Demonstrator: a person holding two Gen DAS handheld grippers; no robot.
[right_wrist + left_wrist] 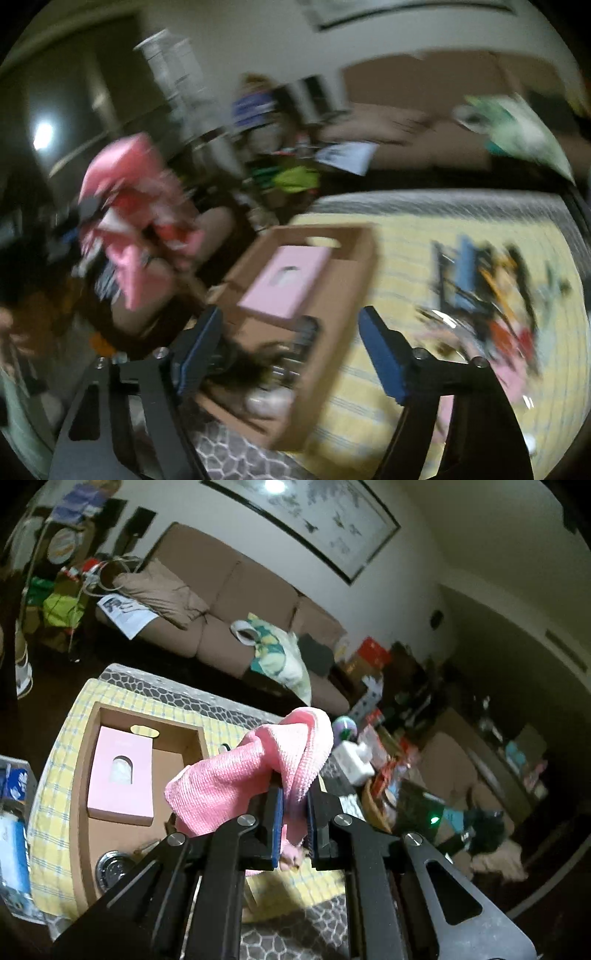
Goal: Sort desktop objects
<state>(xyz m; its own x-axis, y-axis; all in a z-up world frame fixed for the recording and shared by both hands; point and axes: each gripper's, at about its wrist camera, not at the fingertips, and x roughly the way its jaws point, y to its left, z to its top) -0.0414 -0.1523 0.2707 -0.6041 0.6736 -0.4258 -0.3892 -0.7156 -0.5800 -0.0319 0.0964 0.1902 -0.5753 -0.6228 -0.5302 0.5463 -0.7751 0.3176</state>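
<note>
Cloth (243, 779), pink, hangs clamped in left gripper (293, 823) above cardboard box (83, 775); right gripper (291, 354) wide, empty over box w/ nothing btwn jaws; lower cloth clear of pink carton (122, 775) before letting go.

Counting one pink cloth (255, 771) sitting between the left tool's pads, one cardboard box (92, 760) ahead-left holding one pink carton (122, 775), one round metal piece (110, 867).
</note>
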